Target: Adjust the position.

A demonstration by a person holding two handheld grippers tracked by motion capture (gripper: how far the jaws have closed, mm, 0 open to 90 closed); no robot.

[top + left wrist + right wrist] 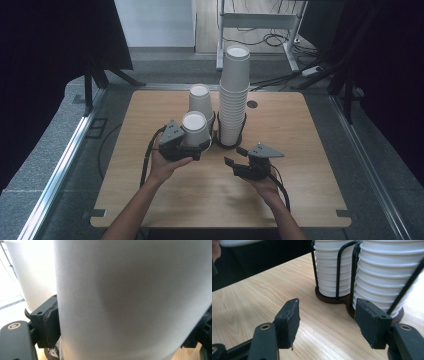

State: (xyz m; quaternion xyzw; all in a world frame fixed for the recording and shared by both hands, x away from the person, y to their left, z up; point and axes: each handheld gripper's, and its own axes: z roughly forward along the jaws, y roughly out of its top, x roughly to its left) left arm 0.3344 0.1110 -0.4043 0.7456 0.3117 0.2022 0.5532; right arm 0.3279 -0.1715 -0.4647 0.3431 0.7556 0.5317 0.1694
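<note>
In the high view, the left gripper (196, 145) is clamped on a white paper cup (194, 128), upside down, just above the short stack of white cups (201, 100) in the black wire holder (218, 138). The tall stack of white cups (234, 95) stands beside it. I judge the cup is taken but not yet placed.

In the left gripper view, the cup wall (130, 300) sits between both pads.

In the right gripper view, the right gripper (328, 321) stands apart and empty over the wooden table (262, 300), near the holder's base.
</note>
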